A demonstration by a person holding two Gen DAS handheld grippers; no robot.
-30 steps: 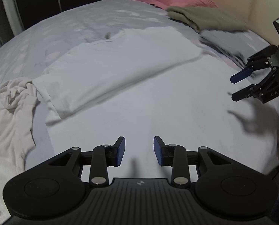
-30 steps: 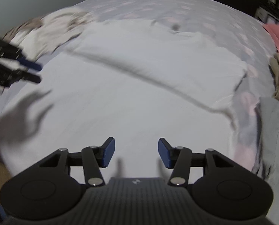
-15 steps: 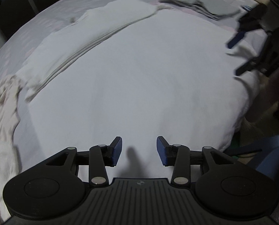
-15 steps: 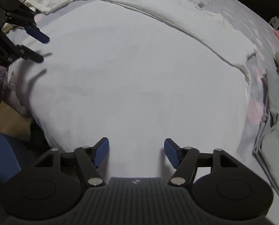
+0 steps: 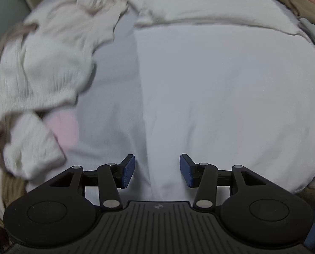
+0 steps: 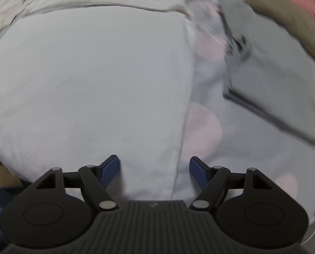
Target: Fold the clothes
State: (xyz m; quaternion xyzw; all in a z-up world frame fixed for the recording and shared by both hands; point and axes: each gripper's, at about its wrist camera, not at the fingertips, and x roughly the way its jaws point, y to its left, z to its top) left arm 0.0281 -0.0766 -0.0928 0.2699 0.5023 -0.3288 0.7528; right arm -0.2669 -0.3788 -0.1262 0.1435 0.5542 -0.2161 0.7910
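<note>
2 tools (image 5: 157,170) (image 6: 154,172) gape, seemingly over shirt (image 5: 221,89) edges.

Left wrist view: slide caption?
Open left gripper straddles the left edge of the flat white shirt; crumpled cream knit garment lies alongside.

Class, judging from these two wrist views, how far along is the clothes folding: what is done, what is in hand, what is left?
Done: a folded grey garment lies flat beside the work area. In hand: the white shirt is spread flat, its far part folded over; the left gripper and right gripper sit open at its near corners, holding nothing. Left: finishing this shirt, then the crumpled cream garment.
</note>
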